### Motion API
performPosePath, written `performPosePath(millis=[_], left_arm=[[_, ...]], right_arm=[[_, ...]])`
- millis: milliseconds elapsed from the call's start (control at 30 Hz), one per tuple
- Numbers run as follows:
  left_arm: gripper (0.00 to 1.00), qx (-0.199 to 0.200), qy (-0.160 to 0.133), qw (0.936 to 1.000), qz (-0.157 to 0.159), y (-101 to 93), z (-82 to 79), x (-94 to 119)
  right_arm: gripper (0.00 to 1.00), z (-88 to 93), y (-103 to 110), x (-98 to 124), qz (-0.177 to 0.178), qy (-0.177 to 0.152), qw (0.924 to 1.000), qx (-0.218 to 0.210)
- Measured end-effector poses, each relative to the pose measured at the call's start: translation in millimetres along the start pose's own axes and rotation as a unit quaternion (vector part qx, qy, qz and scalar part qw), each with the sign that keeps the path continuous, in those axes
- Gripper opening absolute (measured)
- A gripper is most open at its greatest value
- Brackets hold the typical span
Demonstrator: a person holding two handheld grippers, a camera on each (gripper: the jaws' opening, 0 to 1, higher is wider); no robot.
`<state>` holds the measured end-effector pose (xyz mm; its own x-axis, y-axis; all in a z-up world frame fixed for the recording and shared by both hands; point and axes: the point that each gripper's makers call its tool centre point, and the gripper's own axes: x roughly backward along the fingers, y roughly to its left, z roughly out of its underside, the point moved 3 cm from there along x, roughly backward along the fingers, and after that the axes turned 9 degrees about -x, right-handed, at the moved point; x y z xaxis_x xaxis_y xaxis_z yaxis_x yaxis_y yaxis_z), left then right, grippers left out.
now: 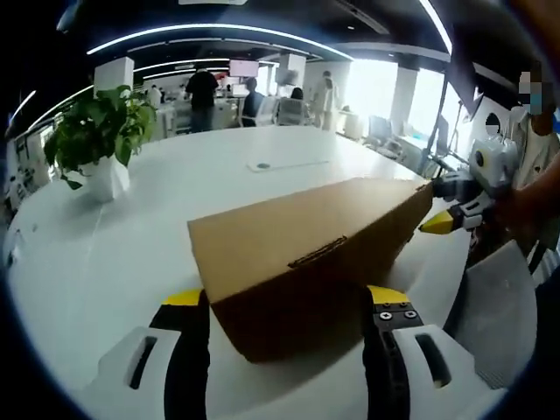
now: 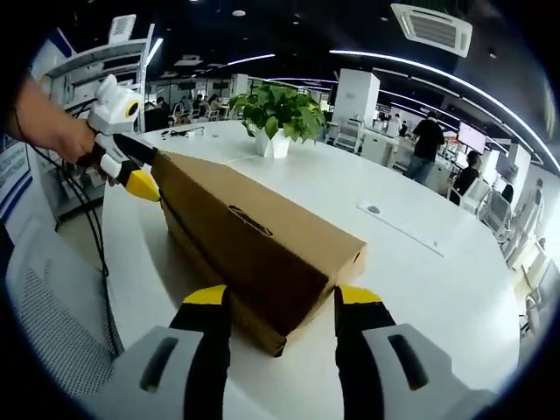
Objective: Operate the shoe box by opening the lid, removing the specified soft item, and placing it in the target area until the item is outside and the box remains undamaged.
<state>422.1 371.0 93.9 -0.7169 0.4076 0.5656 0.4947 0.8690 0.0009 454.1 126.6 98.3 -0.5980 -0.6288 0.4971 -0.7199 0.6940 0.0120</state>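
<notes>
Tabletop [image 1: 289, 175]: I have a wide white round top under everything; it gives me a flat base to steady the box while I work on the lid.
Shoe box [image 1: 306, 254]: it lies closed on the tabletop, long way between my two tools, one end toward each. I judge the lid is not yet lifted, so the task is at its start.
Left tool [image 1: 287, 308]: its jaws stand apart on either side of the near end of the box, close to or touching the side walls; I read this as bracing the box, but I cannot tell whether it truly presses.
Right tool [image 2: 283, 302]: its jaws straddle the opposite end the same way, spread as wide as the box; firm contact is not clear here either.
Plant [image 2: 278, 115]: a potted green plant stands well apart from the box, out of my way.
Soft item: it must be inside the box; I cannot see it at all.
Target area: I cannot make out any marked spot on the tabletop.
Lid seam: the slot on the box's top is visible, but which edge hinges I cannot tell.
</notes>
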Motion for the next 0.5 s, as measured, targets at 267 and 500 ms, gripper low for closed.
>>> performPosePath(millis=[267, 500], left_arm=[[0.72, -0.001, -0.004, 1.0000, -0.002, 1.5, -10.2, 5], [0.71, -0.007, -0.014, 0.9999, -0.004, 6.2, -24.5, 9]], right_arm=[[0.36, -11.8, -7, 2, 0.017, -0.015, 0.9997, 0.005], [0.27, -28.2, -19, 3, 0.045, -0.038, 0.9980, 0.020]])
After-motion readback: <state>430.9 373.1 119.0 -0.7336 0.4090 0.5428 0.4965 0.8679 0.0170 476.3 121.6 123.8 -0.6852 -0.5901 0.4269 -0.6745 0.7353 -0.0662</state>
